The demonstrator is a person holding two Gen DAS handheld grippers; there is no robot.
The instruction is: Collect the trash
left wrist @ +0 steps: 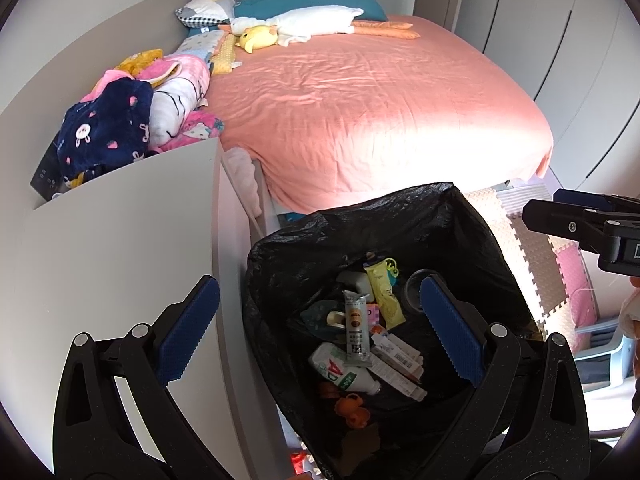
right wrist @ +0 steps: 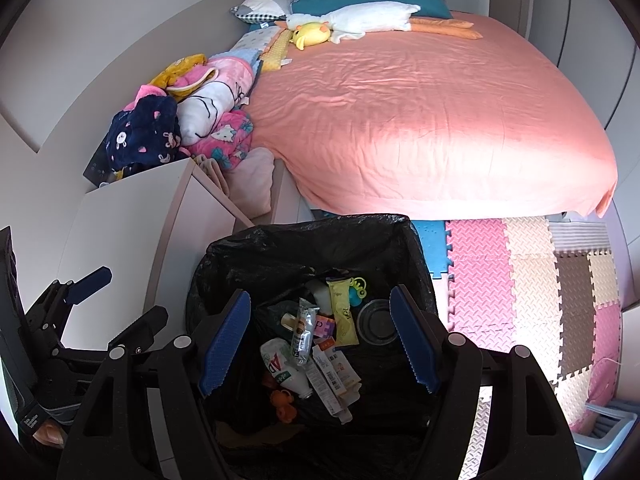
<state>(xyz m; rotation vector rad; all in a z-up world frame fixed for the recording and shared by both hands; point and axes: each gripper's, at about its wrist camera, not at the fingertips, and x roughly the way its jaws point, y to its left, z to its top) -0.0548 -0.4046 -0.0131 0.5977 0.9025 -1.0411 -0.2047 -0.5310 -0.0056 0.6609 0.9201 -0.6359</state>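
The left gripper [left wrist: 320,332] is hanging with its fingers apart and empty, one over the white ledge [left wrist: 120,240], one over the bin [right wrist: 320,236]. The trash [right wrist: 308,348] is lying in the bin's bottom. The right gripper [right wrist: 320,340] is hovering above it, fingers spread, gripping nothing.
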